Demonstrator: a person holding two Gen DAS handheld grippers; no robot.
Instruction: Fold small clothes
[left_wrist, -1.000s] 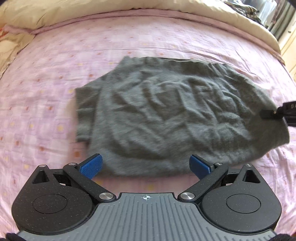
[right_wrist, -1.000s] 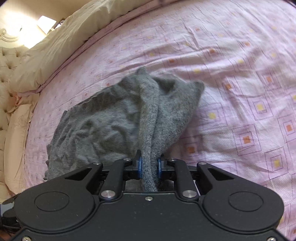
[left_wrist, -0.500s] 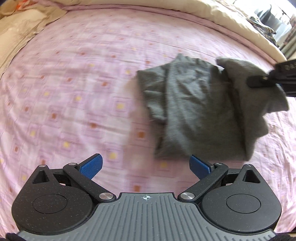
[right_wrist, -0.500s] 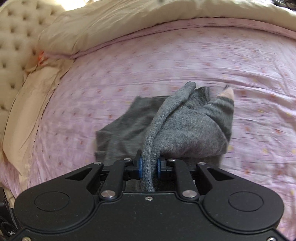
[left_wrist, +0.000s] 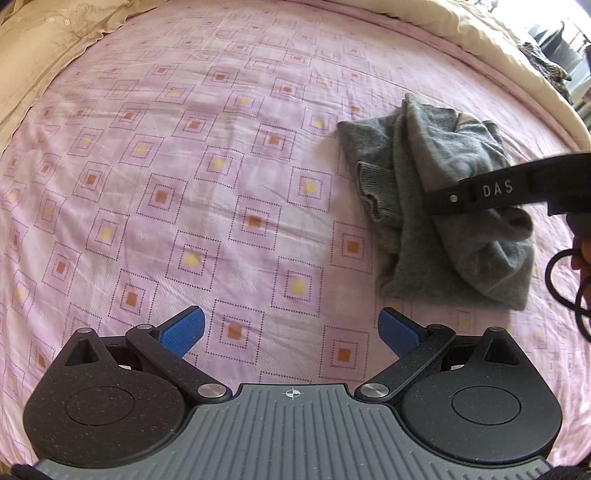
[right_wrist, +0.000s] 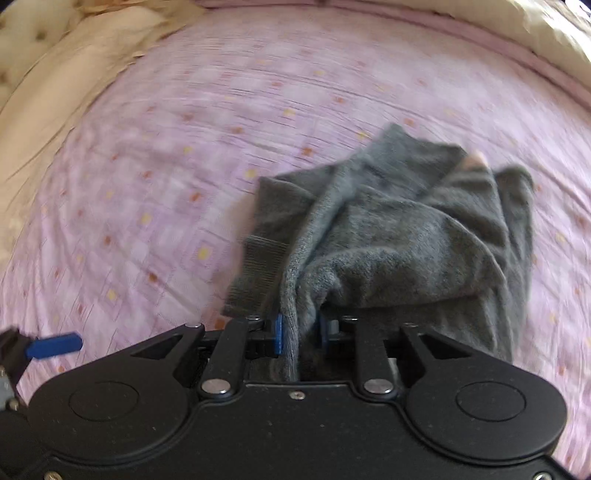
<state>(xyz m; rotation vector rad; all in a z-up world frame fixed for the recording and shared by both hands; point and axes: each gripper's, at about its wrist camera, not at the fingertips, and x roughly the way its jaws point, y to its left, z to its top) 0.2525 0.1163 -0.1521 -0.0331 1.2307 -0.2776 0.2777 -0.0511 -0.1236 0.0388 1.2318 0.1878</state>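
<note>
In the left wrist view, we are holding our left gripper with jaws spread wide and empty, low in the frame over the pink patterned bedsheet. The small grey knitted garment is lying bunched at right of centre, doubled over but untidy.

In the right wrist view, our right gripper is pinching a ridge of the same garment, which is filling centre-right. We judge one rough fold is made; squaring and flattening are remaining.

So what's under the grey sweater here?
The pink patterned bedsheet shows all around the sweater, which lies bunched on it. Anything beneath its folds is covered. The right gripper pinches one edge.
</note>
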